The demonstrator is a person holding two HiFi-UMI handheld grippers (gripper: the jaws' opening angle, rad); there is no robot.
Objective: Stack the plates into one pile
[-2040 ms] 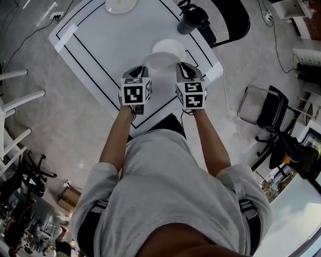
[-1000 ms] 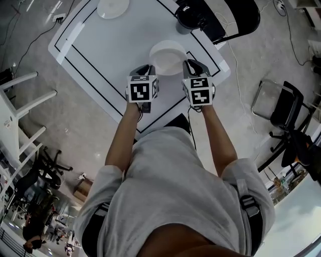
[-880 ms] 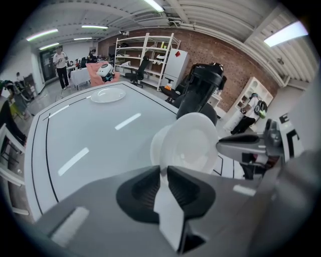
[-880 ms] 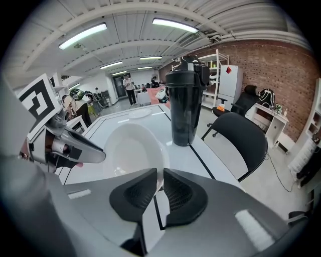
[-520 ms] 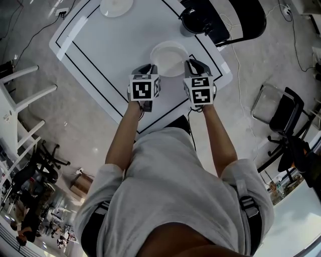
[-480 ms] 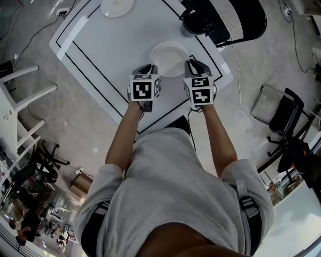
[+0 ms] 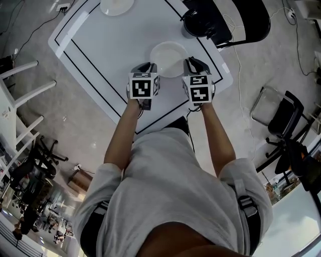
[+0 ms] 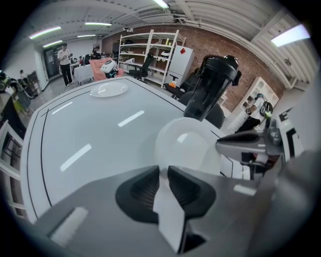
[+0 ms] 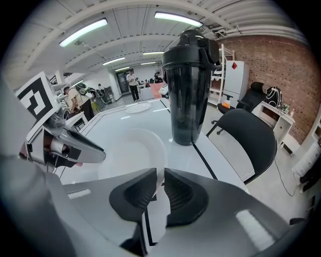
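— White table (image 7: 100,45) with a black border line, grey floor around it, a black chair (image 7: 246,20) off its right edge. From the head view, where's the danger?

— Both tools grip one plate (image 7: 168,57) near the table's near edge, toward the right corner. The left gripper (image 7: 150,68) is on its left rim and the right gripper (image 7: 189,62) on its right rim. The second plate (image 7: 116,5) lies by the far left edge, well apart, so the pile isn't made yet. I can't tell whether the carried plate touches the table.

— And the left gripper view?

— Its jaws have just been easing apart with the rim between them, and the pads look to be only lightly on it. If that side lets go while the plate is off the table, I'd expect it to swing on the other grip and clatter down, maybe sliding toward the edge.

— Right gripper view?

— Clenched on the opposite rim, the edge pinched between the pads. A black lidded jug (image 9: 189,90) stands just beyond, and a careless carry toward the second plate could clip it.

— Any writing?

— None I can read. The cubes carry only black-and-white square markers, and no label shows on the jug.
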